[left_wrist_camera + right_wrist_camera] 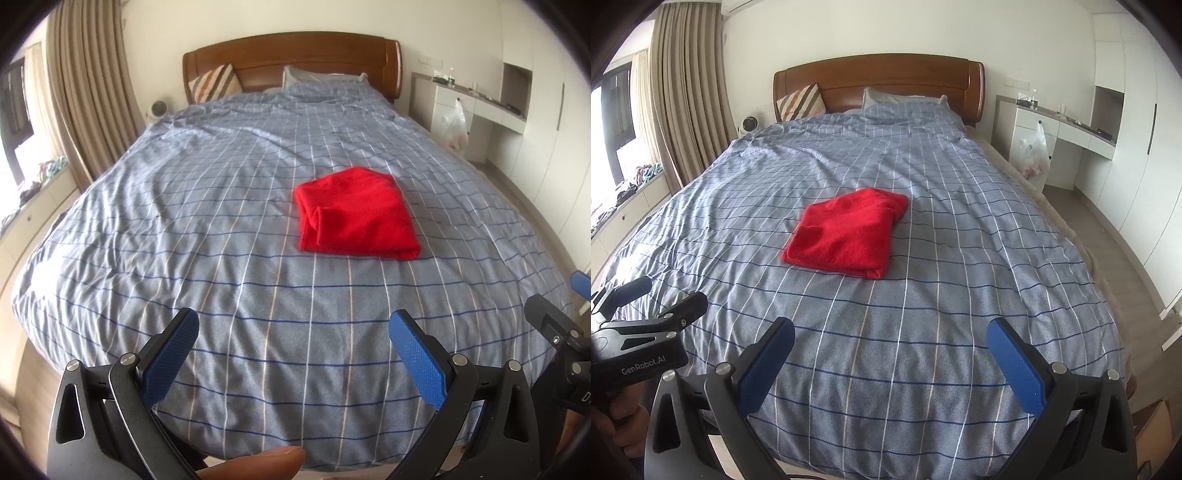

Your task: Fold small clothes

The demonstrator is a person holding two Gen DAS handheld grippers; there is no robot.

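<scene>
checked bedspread [221, 229], folded red garment [354, 212] (untouched), both grippers level above foot, jaws apart

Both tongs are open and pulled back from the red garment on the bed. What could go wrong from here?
1. The red garment has a loose rolled edge on one side; another grab there might undo the fold.
2. The checked duvet under it is soft and wrinkled, so the left tongs or right tongs could pinch the cover along with the cloth.
3. The two tongs sit close side by side; reaching in together, they could bump.
</scene>
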